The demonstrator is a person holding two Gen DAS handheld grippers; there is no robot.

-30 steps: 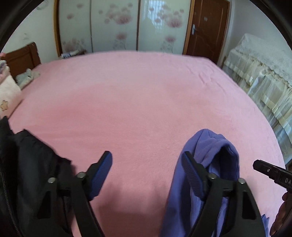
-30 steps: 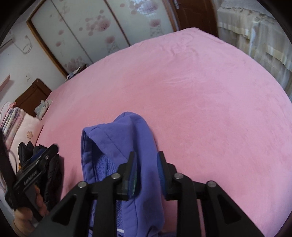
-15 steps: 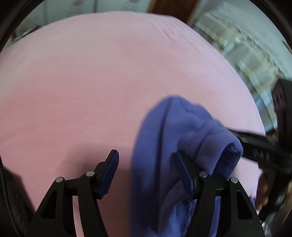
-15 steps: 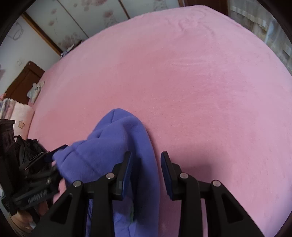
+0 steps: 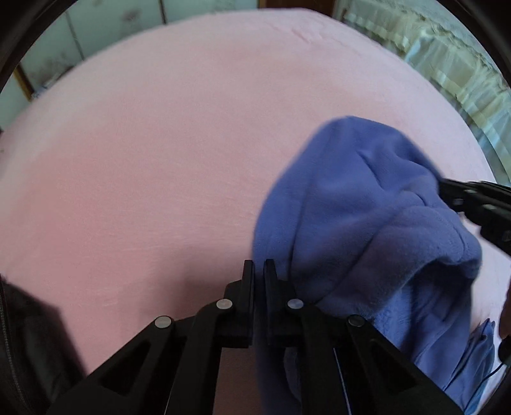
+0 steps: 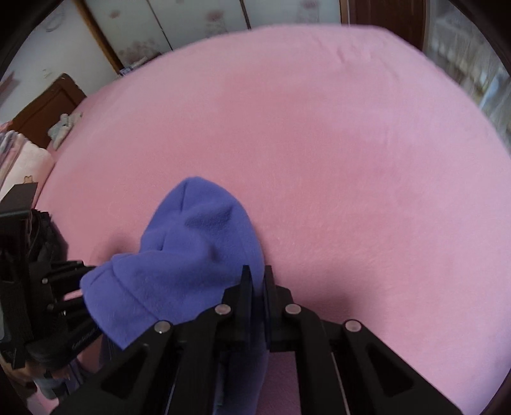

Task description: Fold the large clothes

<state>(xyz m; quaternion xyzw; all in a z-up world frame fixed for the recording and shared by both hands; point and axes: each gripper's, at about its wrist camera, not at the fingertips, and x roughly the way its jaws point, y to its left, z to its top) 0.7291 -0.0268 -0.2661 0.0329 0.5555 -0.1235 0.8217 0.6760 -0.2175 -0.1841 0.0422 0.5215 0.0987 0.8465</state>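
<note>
A blue-purple fleece hooded garment [image 5: 367, 217] lies bunched on the pink bed [image 5: 159, 159]. My left gripper [image 5: 258, 268] is shut on the garment's left edge, with fabric running down between its fingers. My right gripper [image 6: 257, 274] is shut on the opposite edge of the same garment [image 6: 179, 265]. The hood end points away from me over the bed. The right gripper's black body shows at the right of the left wrist view [image 5: 479, 207]. The left gripper's body shows at the left of the right wrist view [image 6: 38, 287].
A black jacket [image 5: 28, 338] lies at the bed's near left edge. Pillows and a wooden headboard [image 6: 48, 108] are at the far left. A wardrobe with floral sliding doors [image 6: 191, 28] stands behind the bed. A lace-covered piece of furniture [image 5: 447, 64] is on the right.
My left gripper swung right from open over bare bed and shut on the garment's edge. My right gripper briefly opened, then shut on the garment again.
</note>
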